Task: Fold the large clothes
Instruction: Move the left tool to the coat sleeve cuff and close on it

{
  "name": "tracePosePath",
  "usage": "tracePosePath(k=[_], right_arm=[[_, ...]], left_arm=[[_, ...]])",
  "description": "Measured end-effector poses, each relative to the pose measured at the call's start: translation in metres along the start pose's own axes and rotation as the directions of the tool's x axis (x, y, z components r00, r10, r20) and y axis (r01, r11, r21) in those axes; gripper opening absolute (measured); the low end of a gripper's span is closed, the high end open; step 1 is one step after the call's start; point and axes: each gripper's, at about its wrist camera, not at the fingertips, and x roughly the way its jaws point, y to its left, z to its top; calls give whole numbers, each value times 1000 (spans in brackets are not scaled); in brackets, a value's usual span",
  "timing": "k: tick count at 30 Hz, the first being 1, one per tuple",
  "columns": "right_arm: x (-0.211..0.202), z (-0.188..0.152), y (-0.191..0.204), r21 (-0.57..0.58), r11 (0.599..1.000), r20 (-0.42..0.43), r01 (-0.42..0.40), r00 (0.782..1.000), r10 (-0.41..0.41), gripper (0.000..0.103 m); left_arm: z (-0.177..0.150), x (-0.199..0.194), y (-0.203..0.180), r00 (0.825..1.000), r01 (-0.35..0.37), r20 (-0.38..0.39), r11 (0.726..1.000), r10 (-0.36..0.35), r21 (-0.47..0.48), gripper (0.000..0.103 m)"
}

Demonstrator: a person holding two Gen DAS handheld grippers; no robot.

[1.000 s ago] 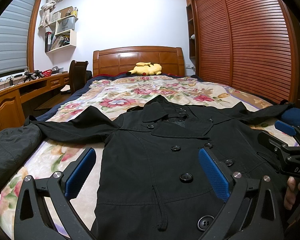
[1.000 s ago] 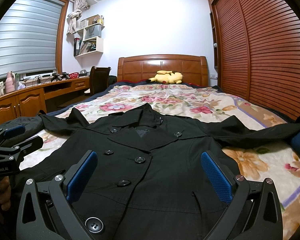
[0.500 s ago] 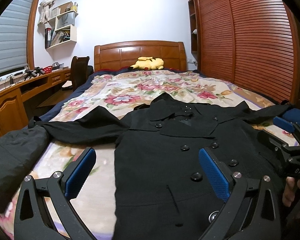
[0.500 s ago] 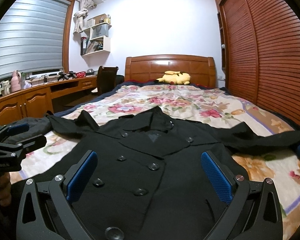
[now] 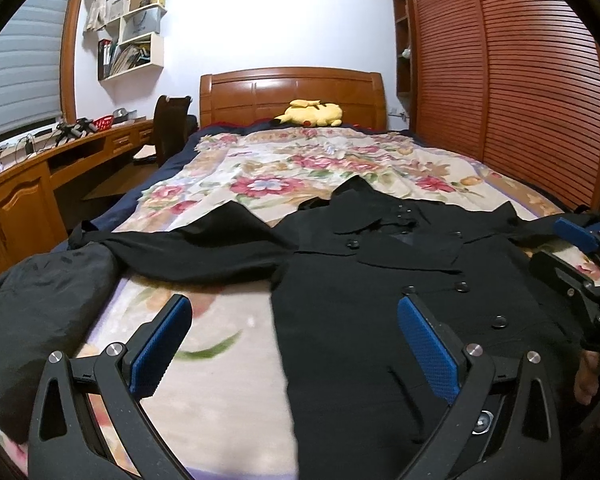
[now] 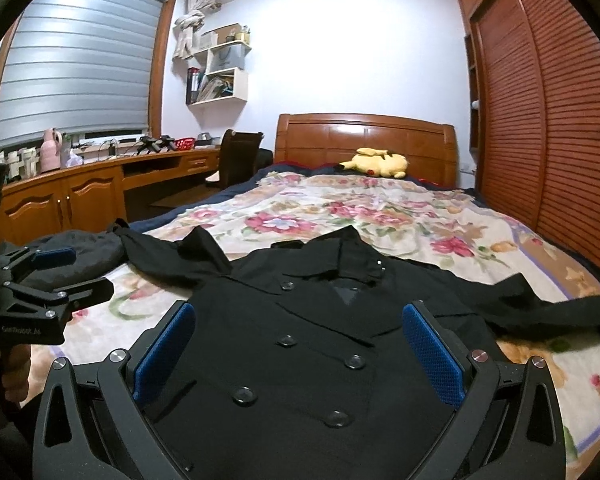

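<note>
**Both grippers spread above the black coat on the bed**

Nearest to me, my left gripper (image 5: 294, 344) has its blue-padded fingers (image 5: 160, 346) spread wide, holding nothing; the left finger hangs over bare floral bedspread (image 5: 228, 380) and the right one over the coat's left edge. My right gripper (image 6: 296, 354) is likewise spread wide and empty, its fingers (image 6: 430, 356) framing the buttoned front of the coat. Each gripper shows at the side of the other's view, with a bit of my hand (image 6: 14, 368) on the left one's handle.

Below them the black coat (image 6: 300, 340) lies face up and flat on the bed, double-breasted, buttons closed, collar pointing toward the headboard. Its sleeves stretch out to both sides; the left sleeve (image 5: 188, 248) reaches a dark padded garment (image 5: 40, 312) bunched at the bed's left edge, and whether they touch I cannot tell.

Beyond the collar the bedspread runs on to a yellow plush toy (image 6: 376, 164) lying against the wooden headboard (image 6: 364, 140). To the left stand a long wooden surface (image 6: 100, 178) with clutter and a dark chair (image 6: 240, 156), wall shelves (image 6: 220, 72) above; louvred wardrobe doors (image 6: 540, 120) line the right side.
</note>
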Motion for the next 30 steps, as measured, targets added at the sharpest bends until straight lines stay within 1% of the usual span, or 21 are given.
tracePosePath(k=[9,15,19,26,30], right_arm=[[21,14,5,-20,999,-10,-44,999,44,103],[44,20,9,-32,997,-30,-64,998,63,103],[65,24,11,-48,997,-61,-67,996,64,102],[105,28,14,-77,994,-130,-71,990,61,102],[121,33,15,-77,994,-157,-81,985,68,102]], left_arm=[[1,21,41,999,-27,-37,999,26,-38,103],[-1,42,67,996,-48,-72,998,45,-48,103],[2,63,88,992,-75,-105,996,69,-48,103],[7,103,121,982,-98,-170,994,87,-58,103],[10,124,137,978,-85,-197,993,66,-86,103]])
